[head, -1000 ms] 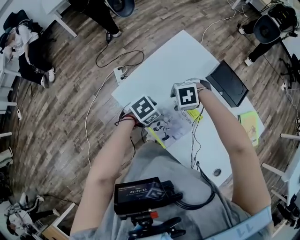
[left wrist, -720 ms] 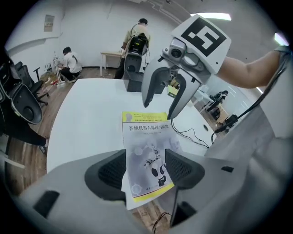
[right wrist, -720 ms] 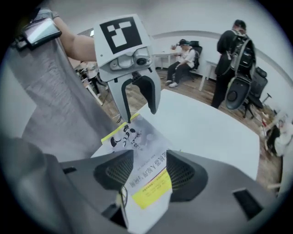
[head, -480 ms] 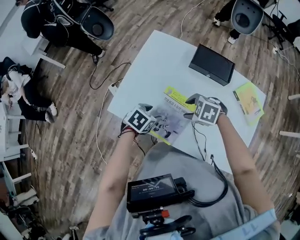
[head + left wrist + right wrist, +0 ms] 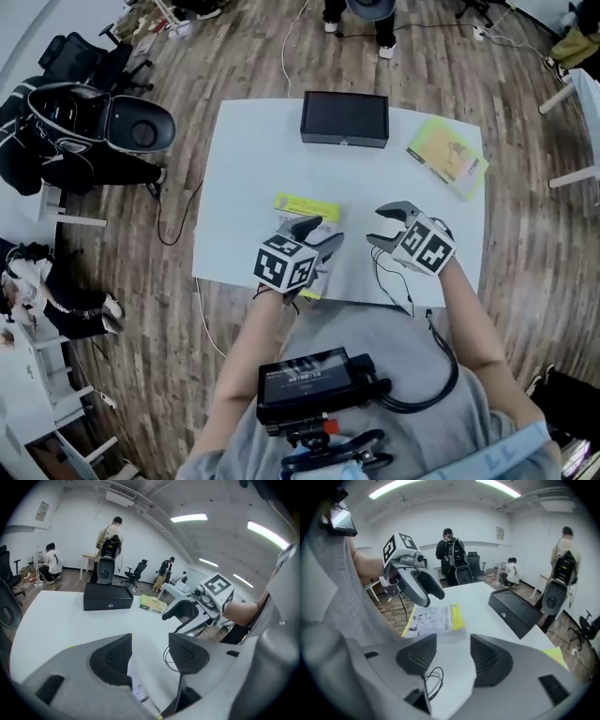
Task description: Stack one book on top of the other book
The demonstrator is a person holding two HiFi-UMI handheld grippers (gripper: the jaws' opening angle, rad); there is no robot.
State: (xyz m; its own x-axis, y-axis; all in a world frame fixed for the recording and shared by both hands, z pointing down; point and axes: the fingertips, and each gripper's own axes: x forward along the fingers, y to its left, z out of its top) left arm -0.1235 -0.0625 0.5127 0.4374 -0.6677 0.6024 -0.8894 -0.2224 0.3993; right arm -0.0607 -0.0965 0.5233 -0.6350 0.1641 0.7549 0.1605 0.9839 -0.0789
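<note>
White bench (image 5: 244, 178) seen from above. The left tongs (image 5: 317, 234) and right tongs (image 5: 385, 225) hover over its near edge, both with jaws apart and nothing between them. The grey-and-yellow book (image 5: 302, 207) lies flat, partly beneath the left tongs. The yellow-green book (image 5: 448, 155) lies at the far right corner, well apart, near a black box (image 5: 344, 119).

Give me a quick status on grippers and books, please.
Left gripper, right gripper both open, empty. Near book flat under left gripper; yellow-green book at far right corner, unstacked. Black box at far edge, aside.
</note>
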